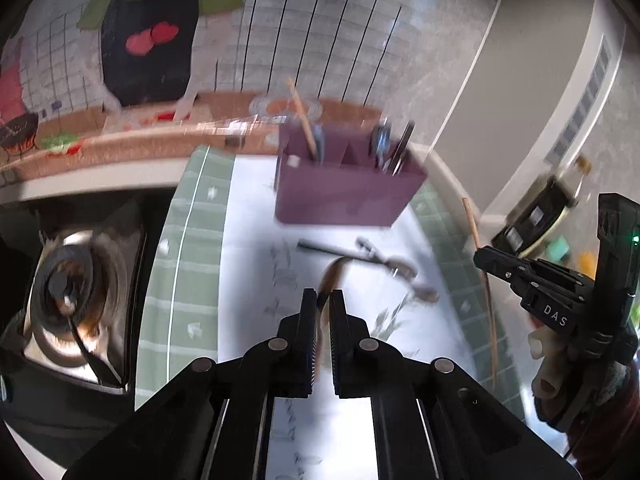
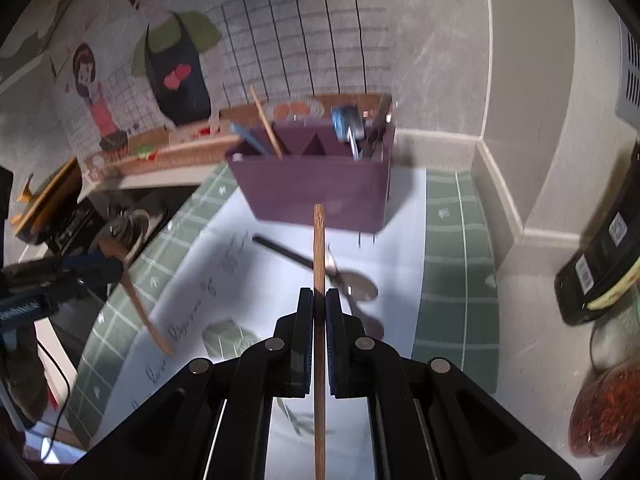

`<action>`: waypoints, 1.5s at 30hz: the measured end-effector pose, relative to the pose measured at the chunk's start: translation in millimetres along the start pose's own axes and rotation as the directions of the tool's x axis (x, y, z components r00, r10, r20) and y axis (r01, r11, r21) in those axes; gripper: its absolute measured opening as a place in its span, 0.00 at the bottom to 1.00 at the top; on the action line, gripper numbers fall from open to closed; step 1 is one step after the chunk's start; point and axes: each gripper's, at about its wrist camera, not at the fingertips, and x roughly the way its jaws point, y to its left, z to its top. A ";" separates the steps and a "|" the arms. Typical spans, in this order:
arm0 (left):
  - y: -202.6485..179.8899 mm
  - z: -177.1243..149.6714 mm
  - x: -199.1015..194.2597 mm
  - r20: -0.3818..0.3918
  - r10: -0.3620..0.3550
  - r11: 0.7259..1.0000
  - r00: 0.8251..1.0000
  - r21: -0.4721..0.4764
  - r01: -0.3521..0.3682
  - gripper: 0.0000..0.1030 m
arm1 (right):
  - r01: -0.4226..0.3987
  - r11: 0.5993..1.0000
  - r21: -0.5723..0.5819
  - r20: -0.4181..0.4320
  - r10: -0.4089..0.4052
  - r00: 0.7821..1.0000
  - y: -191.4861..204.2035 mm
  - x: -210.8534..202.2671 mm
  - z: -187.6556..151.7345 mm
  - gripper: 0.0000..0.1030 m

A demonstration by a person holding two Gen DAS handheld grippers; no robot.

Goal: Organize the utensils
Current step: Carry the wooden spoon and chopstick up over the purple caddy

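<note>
Left gripper we are clamping on wooden spoon; right gripper pinching chopstick, purple holder ahead.

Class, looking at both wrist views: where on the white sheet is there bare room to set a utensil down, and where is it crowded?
Bare: the white sheet left of the purple organizer, beside the green cloth. Crowded: just before the organizer, where the metal spoons lie crossed.

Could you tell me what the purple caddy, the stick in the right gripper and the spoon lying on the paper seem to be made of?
The purple box-shaped caddy looks like matte plastic: flat even colour, no shine. The thin tan stick shut in the right gripper looks like wood or bamboo, with fine lengthwise grain. The grey spoon appears metal, its bowl catching pale reflections; blur leaves this less sure.
</note>
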 end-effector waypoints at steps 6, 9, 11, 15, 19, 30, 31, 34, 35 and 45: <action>-18.9 71.3 -49.5 0.167 -0.034 0.997 0.985 0.072 0.022 0.06 | -0.046 0.998 -0.053 0.210 0.056 0.976 13.4 -63.0 85.5 0.06; -17.8 83.6 -46.1 0.167 -0.009 0.996 0.986 0.086 -0.006 0.07 | -0.052 0.996 -0.073 0.257 0.069 0.964 15.7 -80.4 110.7 0.06; -10.2 81.2 -32.0 0.135 0.014 0.997 0.991 0.073 -0.024 0.08 | -0.039 0.996 -0.083 0.246 0.059 0.968 15.1 -75.5 110.6 0.06; 20.2 55.7 26.8 -0.020 0.037 0.999 0.999 -0.002 -0.037 0.08 | -0.008 0.998 -0.070 0.148 0.018 0.989 2.3 -37.8 88.6 0.06; 52.0 17.5 85.2 -0.199 0.021 0.988 0.980 -0.144 -0.050 0.19 | 0.008 0.999 -0.031 0.052 -0.006 0.999 -19.9 -4.0 60.7 0.06; 82.9 -16.8 142.8 -0.335 -0.003 0.906 0.942 -0.399 -0.139 0.55 | 0.008 0.999 0.042 -0.067 -0.005 0.998 -49.6 40.1 11.2 0.06; 77.8 -15.3 146.9 -0.341 0.015 0.915 0.940 -0.374 -0.151 0.56 | 0.004 0.999 0.053 -0.073 0.000 0.997 -52.2 42.1 7.9 0.06; 59.9 -11.0 154.4 -0.333 0.071 0.941 0.940 -0.290 -0.174 0.56 | 0.013 0.998 0.062 -0.076 -0.008 0.997 -54.4 46.9 3.7 0.06; 54.5 -11.7 157.0 -0.331 0.089 0.946 0.939 -0.266 -0.184 0.56 | 0.020 0.998 0.060 -0.073 -0.016 0.997 -54.3 47.8 2.5 0.06; 19.5 -22.5 168.8 -0.284 0.260 0.957 0.923 -0.053 -0.286 0.57 | 0.027 0.999 0.036 -0.050 -0.025 0.998 -44.5 50.1 -6.6 0.06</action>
